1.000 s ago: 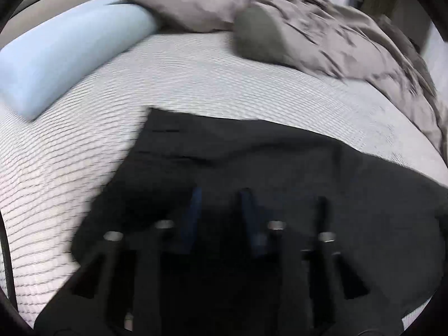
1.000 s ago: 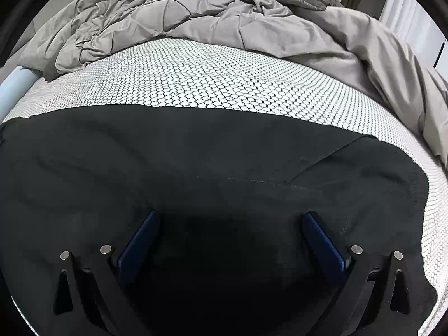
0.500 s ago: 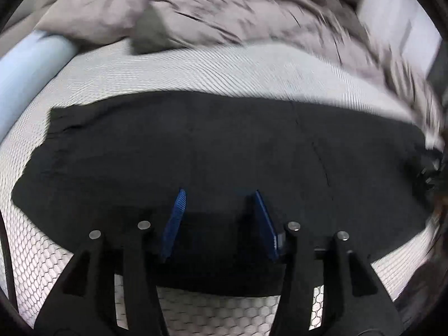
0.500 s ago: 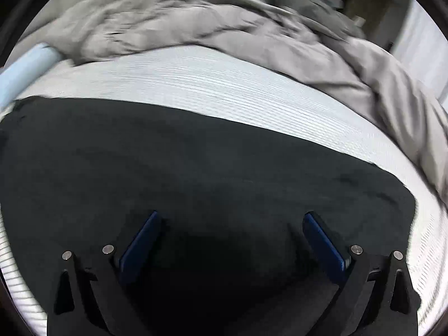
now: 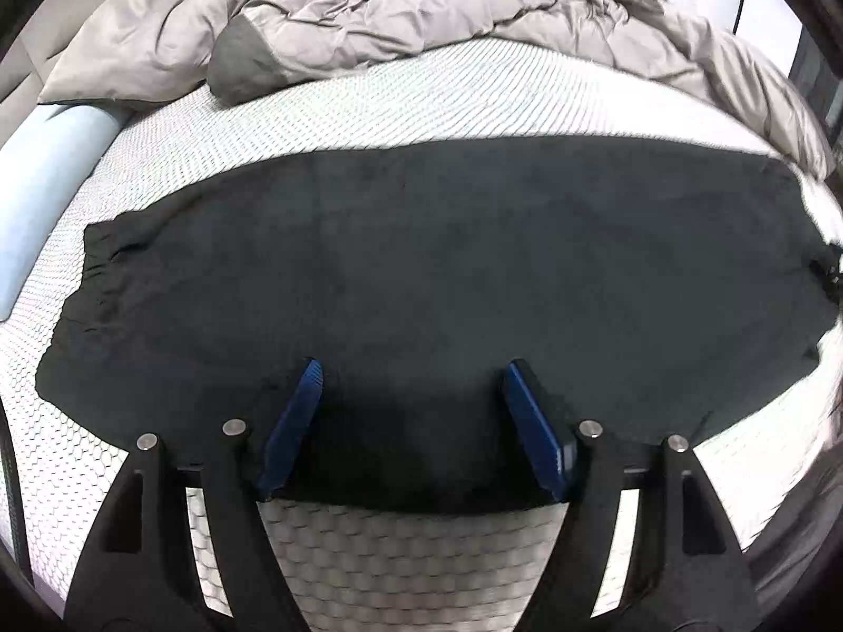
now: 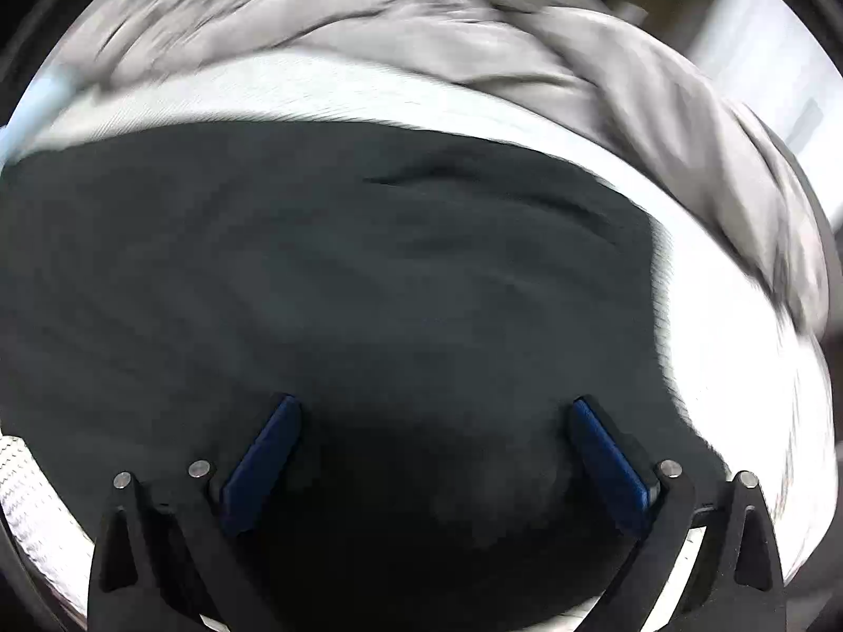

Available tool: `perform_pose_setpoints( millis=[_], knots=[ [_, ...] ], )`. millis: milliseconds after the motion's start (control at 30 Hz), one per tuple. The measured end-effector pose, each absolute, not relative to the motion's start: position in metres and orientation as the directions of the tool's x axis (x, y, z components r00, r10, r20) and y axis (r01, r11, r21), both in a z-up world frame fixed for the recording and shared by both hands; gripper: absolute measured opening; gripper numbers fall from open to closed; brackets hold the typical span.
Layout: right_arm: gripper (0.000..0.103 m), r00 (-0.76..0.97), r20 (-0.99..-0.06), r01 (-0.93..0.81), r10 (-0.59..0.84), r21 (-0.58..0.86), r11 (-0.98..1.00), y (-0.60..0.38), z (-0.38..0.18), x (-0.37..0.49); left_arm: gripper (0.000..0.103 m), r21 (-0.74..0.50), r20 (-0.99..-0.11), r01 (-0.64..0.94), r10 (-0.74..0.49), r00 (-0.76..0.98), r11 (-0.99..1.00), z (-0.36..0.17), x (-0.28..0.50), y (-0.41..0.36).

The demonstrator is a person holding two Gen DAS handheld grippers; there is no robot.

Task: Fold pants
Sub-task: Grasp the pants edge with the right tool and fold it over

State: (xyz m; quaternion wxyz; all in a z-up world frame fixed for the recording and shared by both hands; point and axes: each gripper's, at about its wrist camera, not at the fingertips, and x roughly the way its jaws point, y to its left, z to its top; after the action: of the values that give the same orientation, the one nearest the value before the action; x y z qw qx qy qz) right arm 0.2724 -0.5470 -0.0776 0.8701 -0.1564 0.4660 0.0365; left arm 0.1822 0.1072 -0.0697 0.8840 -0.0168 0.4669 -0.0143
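Observation:
Black pants lie spread flat across the white honeycomb-patterned mattress, folded lengthwise, one end at the left. My left gripper is open and empty, hovering over the pants' near edge. In the right wrist view the pants fill the middle, blurred by motion. My right gripper is wide open and empty above the dark cloth.
A crumpled grey duvet is heaped along the far side of the bed and down the right; it also shows in the right wrist view. A light blue bolster lies at the left edge.
My left gripper has pulled back and swung right, opening wider; more of the pants and the near mattress now show. My right gripper is moving, blurring its view, and stays open.

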Motion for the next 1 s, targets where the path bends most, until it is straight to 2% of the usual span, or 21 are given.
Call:
perform_pose_setpoints(
  millis=[33,100,133,167,200,333,400,500,600,700,867,933,1000],
  knots=[
    [0.102,0.569,-0.813,-0.165,-0.127,-0.264,0.95,-0.561,-0.077,0.271,0.07,-0.06,-0.818,0.018,-0.059,0.573,0.998,-0.065,0.185,0.101],
    [0.102,0.557,-0.821,-0.09,-0.128,-0.213,0.973,-0.589,-0.075,0.27,0.088,-0.074,-0.792,0.039,-0.082,0.606,0.997,-0.053,0.188,0.078],
    [0.102,0.563,-0.821,-0.064,-0.093,-0.156,0.986,-0.597,-0.069,0.268,0.091,-0.074,-0.776,0.049,-0.089,0.624,0.996,-0.048,0.188,0.066],
    [0.102,0.574,-0.813,-0.045,-0.101,-0.155,0.987,-0.596,-0.064,0.266,0.099,-0.08,-0.76,0.071,-0.107,0.642,0.994,-0.046,0.187,0.047],
    [0.102,0.591,-0.798,-0.033,-0.117,-0.169,0.985,-0.592,-0.057,0.264,0.102,-0.088,-0.751,0.099,-0.131,0.648,0.991,-0.045,0.189,0.029],
    [0.102,0.696,-0.715,-0.186,-0.07,-0.273,0.944,-0.52,-0.037,0.251,0.102,-0.169,-0.75,0.241,-0.283,0.598,0.956,-0.058,0.191,-0.038],
    [0.102,0.669,-0.743,-0.3,0.022,-0.243,0.922,-0.479,-0.041,0.248,0.102,-0.201,-0.763,0.303,-0.343,0.547,0.932,-0.069,0.191,-0.066],
    [0.102,0.55,-0.815,-0.463,0.183,-0.116,0.879,-0.432,-0.06,0.247,0.102,-0.109,-0.821,0.339,-0.277,0.5,0.934,-0.088,0.191,-0.085],
    [0.102,0.51,-0.854,-0.528,0.104,-0.215,0.822,-0.418,-0.082,0.242,0.102,-0.053,-0.82,0.36,-0.246,0.516,0.932,-0.093,0.179,-0.084],
    [0.102,0.505,-0.86,-0.493,0.071,-0.22,0.842,-0.454,-0.082,0.243,0.102,-0.063,-0.818,0.357,-0.253,0.516,0.932,-0.092,0.173,-0.068],
    [0.103,0.542,-0.826,-0.215,-0.157,-0.316,0.924,-0.553,-0.077,0.25,0.102,-0.098,-0.822,0.34,-0.269,0.502,0.935,-0.086,0.174,-0.05],
    [0.103,0.536,-0.834,-0.148,-0.132,-0.247,0.958,-0.576,-0.072,0.249,0.102,-0.12,-0.812,0.336,-0.287,0.508,0.934,-0.074,0.179,-0.04],
    [0.103,0.555,-0.823,-0.127,-0.126,-0.233,0.964,-0.58,-0.061,0.25,0.102,-0.154,-0.767,0.337,-0.328,0.551,0.929,-0.052,0.179,-0.029]
  ],
)
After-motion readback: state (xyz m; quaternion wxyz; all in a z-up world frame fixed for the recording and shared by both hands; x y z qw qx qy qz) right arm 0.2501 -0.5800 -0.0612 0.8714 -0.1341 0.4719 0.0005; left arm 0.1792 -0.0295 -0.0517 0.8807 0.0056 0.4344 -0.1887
